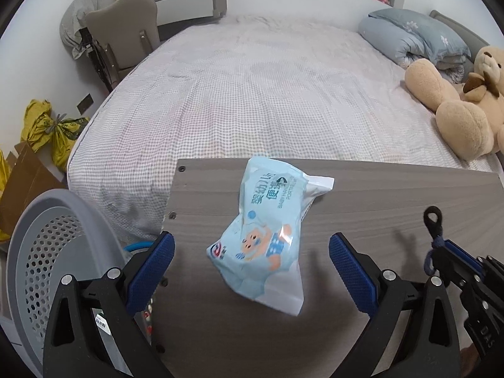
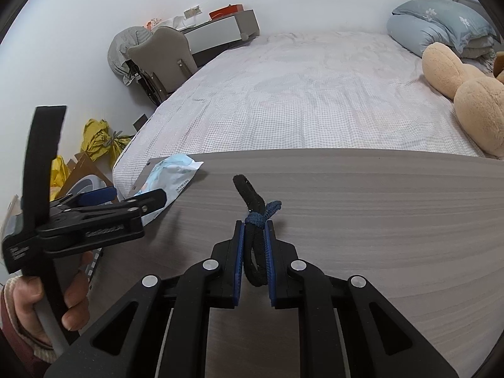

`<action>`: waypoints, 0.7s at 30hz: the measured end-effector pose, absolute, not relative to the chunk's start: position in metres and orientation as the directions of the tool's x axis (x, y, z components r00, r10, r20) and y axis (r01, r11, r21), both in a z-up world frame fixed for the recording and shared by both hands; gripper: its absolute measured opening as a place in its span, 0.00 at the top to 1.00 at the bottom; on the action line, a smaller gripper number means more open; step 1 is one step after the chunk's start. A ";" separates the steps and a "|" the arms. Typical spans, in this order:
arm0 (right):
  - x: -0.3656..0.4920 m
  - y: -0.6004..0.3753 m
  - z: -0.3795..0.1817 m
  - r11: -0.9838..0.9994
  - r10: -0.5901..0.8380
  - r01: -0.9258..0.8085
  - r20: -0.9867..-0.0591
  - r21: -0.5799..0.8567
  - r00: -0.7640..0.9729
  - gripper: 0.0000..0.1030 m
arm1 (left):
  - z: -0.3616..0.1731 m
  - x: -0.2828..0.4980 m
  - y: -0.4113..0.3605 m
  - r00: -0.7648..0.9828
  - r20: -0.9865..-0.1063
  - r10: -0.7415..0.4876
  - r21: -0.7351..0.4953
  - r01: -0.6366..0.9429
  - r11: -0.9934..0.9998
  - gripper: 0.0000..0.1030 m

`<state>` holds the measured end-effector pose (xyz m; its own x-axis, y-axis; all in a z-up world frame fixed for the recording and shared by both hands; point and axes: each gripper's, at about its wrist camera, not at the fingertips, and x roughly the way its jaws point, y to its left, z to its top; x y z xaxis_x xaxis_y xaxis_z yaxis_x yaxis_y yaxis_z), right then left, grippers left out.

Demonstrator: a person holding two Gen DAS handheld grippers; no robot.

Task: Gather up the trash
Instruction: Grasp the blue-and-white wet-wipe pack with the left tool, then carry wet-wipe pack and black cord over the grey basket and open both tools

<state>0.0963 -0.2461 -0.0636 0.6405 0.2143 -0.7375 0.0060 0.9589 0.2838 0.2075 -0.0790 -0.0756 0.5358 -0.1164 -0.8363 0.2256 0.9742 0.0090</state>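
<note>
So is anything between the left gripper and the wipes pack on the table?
Nothing visible. The left gripper is open with the wipes pack lying between its fingers on the table.

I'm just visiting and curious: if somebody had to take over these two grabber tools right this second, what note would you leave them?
Right gripper: shut on the black hair tie, held just above the grey wooden board.
Left gripper: open, empty, its pads on either side of the blue wet-wipes pack but not touching it.
Grey perforated basket: down to the left, beside the board.
Done: hair tie picked up.
Left: probably close on the pack, then drop both into the basket.
</note>
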 end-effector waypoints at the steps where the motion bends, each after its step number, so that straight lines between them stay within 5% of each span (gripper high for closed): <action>1: 0.096 -0.247 -0.064 0.958 0.215 0.009 -0.737 0.287 0.641 0.88 | -0.077 0.209 -0.080 0.534 -0.837 -0.117 0.010 0.228 0.974 0.06; 5: 0.094 -0.250 -0.065 0.955 0.218 0.015 -0.735 0.296 0.642 0.88 | -0.084 0.218 -0.083 0.513 -0.848 -0.134 -0.015 0.230 0.973 0.08; 10: 0.094 -0.253 -0.064 0.951 0.223 0.018 -0.731 0.307 0.645 0.88 | -0.089 0.221 -0.085 0.500 -0.854 -0.142 -0.026 0.233 0.972 0.20; 15: 0.090 -0.253 -0.063 0.950 0.226 0.018 -0.727 0.311 0.649 0.88 | -0.089 0.221 -0.088 0.490 -0.857 -0.161 -0.036 0.254 0.967 0.50; 21: 0.086 -0.250 -0.061 0.950 0.224 0.019 -0.725 0.311 0.651 0.88 | -0.079 0.203 -0.084 0.499 -0.847 -0.184 -0.062 0.251 0.966 0.50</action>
<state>0.0862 -0.2499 -0.0613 0.6512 0.2241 -0.7251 0.0187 0.9504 0.3106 0.2028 -0.0835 -0.0794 0.4989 -0.1839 -0.8469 0.2508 0.9661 -0.0620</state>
